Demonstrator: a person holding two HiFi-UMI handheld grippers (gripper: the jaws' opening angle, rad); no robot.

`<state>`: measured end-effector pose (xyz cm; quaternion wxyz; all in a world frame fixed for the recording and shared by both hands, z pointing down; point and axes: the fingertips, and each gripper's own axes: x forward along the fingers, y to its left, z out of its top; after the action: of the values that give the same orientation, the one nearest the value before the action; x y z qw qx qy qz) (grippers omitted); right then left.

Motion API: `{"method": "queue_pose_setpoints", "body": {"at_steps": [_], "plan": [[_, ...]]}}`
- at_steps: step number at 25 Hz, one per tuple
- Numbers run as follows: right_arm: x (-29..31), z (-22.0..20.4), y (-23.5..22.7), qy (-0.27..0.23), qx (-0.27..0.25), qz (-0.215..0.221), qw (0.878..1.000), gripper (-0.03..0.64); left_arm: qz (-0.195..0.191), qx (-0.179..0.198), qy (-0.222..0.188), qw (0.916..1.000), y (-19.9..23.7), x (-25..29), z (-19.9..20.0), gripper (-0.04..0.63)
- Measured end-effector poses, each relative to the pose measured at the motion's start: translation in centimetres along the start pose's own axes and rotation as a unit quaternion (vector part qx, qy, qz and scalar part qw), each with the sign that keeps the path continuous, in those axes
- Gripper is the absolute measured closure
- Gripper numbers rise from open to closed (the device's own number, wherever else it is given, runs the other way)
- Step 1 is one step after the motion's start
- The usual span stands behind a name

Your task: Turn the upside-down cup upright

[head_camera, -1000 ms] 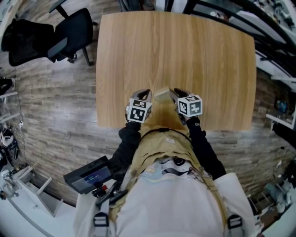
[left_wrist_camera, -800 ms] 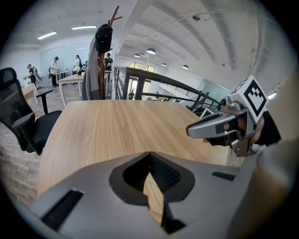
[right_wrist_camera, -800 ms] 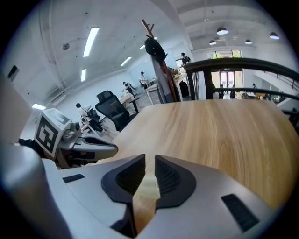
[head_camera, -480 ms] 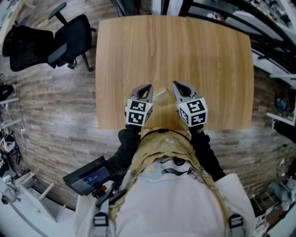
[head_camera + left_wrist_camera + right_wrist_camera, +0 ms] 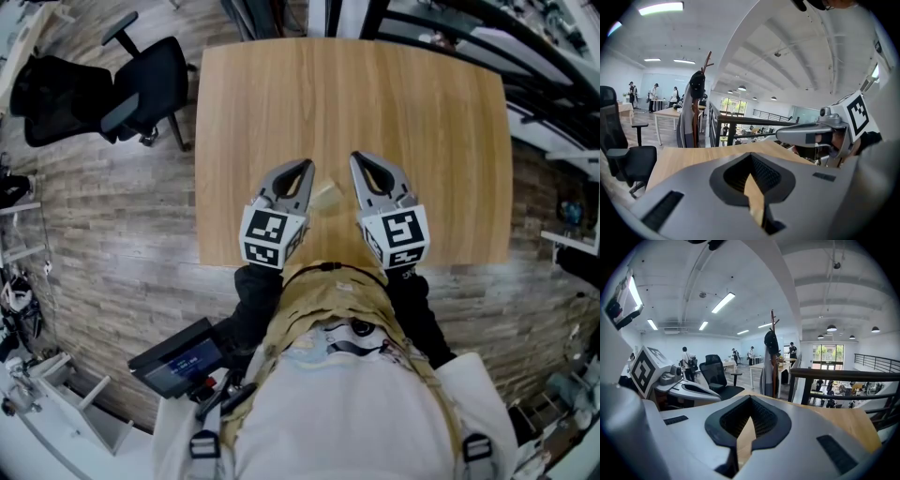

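A small pale cup [image 5: 327, 195] stands on the wooden table [image 5: 422, 131] near its front edge; I cannot tell which way up it is. My left gripper [image 5: 306, 166] hangs above the table just left of the cup, jaws shut and empty. My right gripper [image 5: 357, 158] hangs just right of it, also shut and empty. Neither touches the cup. In the left gripper view my left gripper [image 5: 751, 157] shows shut jaws, with the right gripper [image 5: 811, 133] beside it. In the right gripper view my right gripper [image 5: 749, 398] is shut too, and the cup is hidden in both these views.
A black office chair [image 5: 141, 80] stands on the plank floor off the table's far left corner. A coat rack [image 5: 696, 108] and a dark railing [image 5: 843, 376] rise beyond the table. A dark screen device [image 5: 183, 356] hangs at the person's waist.
Both grippers have risen from table level beside the cup and now look larger in the head view. The cup stays where it was on the table.
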<state>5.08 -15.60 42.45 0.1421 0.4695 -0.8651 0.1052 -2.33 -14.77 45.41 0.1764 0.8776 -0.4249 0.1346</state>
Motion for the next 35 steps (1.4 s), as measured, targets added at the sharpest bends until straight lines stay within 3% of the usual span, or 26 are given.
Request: {"method": "queue_pose_setpoints", "body": {"at_steps": [15, 22, 35], "plan": [[-1.0, 3.1, -0.4, -0.042, -0.008, -0.025, 0.999, 0.596, 0.004, 0.0, -0.037, 0.9993, 0.2, -1.6, 3.1, 0.595], [-1.1, 3.3, -0.2, -0.044, -0.013, -0.024, 0.999, 0.597, -0.022, 0.021, -0.058, 0.9979, -0.8, -1.9, 4.1, 0.594], [-1.1, 3.5, -0.2, -0.046, -0.021, -0.025, 0.998, 0.597, -0.028, 0.013, -0.055, 0.998, -1.0, -2.0, 4.3, 0.595]]}}
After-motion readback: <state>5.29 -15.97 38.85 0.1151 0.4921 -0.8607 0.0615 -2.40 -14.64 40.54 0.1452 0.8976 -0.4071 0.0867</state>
